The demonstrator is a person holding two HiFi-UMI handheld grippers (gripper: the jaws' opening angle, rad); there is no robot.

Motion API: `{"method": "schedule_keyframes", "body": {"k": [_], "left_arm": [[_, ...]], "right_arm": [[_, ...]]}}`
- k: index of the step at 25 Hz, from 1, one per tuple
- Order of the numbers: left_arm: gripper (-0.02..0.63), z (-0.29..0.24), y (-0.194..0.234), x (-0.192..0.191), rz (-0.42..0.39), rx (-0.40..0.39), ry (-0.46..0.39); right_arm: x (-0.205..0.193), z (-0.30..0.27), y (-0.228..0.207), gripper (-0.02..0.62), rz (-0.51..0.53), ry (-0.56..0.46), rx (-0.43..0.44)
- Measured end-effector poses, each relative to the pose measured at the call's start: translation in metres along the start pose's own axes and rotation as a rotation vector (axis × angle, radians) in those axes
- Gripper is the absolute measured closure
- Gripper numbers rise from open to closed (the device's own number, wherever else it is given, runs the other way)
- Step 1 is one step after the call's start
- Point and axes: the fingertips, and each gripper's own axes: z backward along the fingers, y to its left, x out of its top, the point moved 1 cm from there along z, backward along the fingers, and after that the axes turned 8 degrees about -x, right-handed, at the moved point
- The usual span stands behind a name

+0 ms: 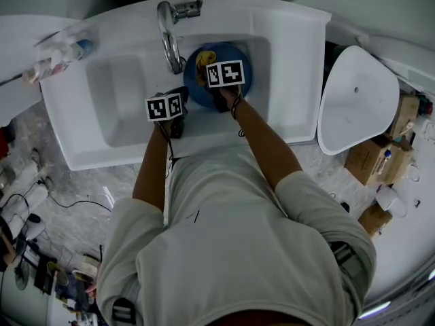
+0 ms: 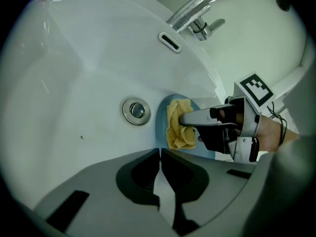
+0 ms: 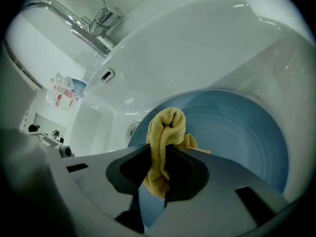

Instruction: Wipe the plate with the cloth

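Right gripper (image 3: pixel 158 149) pinches cloth (image 3: pixel 168 125) lengthwise along its jaws, over plate (image 3: pixel 237 137).

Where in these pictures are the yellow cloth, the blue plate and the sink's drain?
yellow cloth (image 3: pixel 168 125): right gripper view, on its bunched top fold.
blue plate (image 3: pixel 242 132): right gripper view, on its bare inner surface.
drain (image 2: pixel 136 111): left gripper view, on the middle of its metal plug.

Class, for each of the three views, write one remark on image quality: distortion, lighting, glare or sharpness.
Head view: the wide lens bows the edges of the sink; light is bright and even. Left gripper view: round fisheye frame with black corners; glare streaks the faucet. Right gripper view: same dark corners; the cloth is sharp against the plate.
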Motion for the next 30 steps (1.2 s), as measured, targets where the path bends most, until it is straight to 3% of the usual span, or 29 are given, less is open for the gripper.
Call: {"method": "schedule_keyframes", "body": {"k": [17,25,30], "left_arm": [[0.577,0.0,0.001,0.0,-0.01,-0.022,-0.004],[0.577,0.003,0.0,0.001,-0.017,-0.03,-0.019],[0.577,0.017,-0.003,0.004,-0.037,-0.028,-0.05]], "right_arm": [[-0.058,-0.001,0.027,0.522,0.148,0.131,0.068],[-0.08,0.022,0.014,0.522,0.272,0.216,-0.003],[-0.081,0.044,-0.009,0.522,0.31,0.156,-0.089]]}}
